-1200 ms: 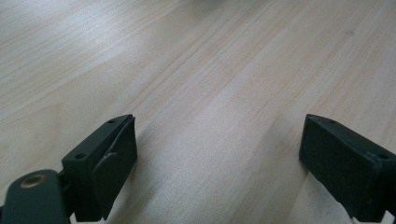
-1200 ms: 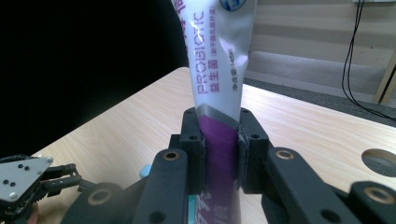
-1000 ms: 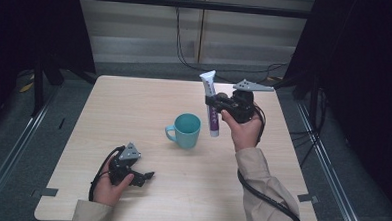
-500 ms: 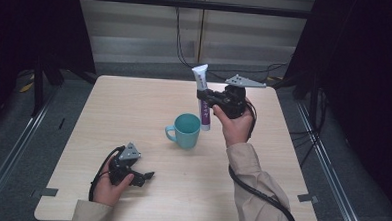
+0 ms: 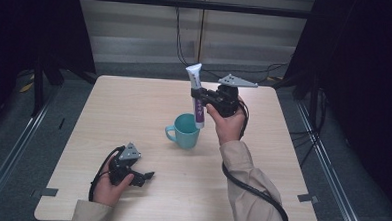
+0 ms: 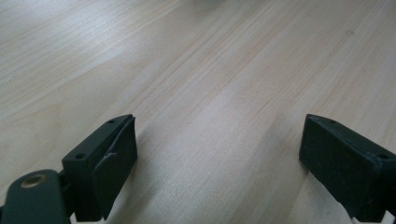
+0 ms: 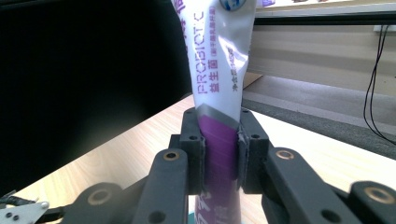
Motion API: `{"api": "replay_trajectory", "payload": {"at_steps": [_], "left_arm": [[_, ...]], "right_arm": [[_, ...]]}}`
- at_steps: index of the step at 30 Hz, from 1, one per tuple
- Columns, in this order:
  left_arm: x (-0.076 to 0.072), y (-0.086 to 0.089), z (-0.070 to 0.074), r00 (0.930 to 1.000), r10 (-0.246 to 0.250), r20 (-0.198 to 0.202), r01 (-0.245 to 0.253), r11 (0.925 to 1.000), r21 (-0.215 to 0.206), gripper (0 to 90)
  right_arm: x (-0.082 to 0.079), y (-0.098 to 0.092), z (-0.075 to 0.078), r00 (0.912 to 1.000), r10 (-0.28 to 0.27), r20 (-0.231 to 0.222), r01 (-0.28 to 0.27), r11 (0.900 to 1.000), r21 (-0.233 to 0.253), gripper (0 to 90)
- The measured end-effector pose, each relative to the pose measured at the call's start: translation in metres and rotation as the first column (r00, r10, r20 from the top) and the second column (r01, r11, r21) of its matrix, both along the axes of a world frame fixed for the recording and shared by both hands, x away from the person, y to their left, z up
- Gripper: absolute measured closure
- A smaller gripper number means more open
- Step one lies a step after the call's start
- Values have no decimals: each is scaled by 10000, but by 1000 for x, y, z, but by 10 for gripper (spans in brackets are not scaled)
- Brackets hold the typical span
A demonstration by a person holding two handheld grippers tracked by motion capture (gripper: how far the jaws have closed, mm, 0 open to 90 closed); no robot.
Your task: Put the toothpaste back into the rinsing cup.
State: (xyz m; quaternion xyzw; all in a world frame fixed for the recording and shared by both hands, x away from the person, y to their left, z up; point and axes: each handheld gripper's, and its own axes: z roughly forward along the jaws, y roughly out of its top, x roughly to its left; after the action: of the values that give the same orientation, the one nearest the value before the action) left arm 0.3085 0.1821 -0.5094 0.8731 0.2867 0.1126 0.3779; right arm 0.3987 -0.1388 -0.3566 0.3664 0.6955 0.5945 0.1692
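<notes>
Over teal mug: tube in right claw, now nearer.

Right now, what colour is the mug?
Teal, the mug, seen best in the high view.

Light wood table — black curtains both sides, cables on floor behind.

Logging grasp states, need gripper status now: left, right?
Left gripper: open, empty, low on the table.
Right gripper: shut on the toothpaste tube, held above the teal mug.
</notes>
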Motion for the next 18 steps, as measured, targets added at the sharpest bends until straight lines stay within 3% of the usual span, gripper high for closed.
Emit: {"api": "replay_trajectory", "payload": {"at_steps": [18], "left_arm": [[0,0,0,10000,-3,6,3,10000,9,109]], "right_arm": [[9,23,-10,9997,249,27,-249,9997,-11,755]]}}
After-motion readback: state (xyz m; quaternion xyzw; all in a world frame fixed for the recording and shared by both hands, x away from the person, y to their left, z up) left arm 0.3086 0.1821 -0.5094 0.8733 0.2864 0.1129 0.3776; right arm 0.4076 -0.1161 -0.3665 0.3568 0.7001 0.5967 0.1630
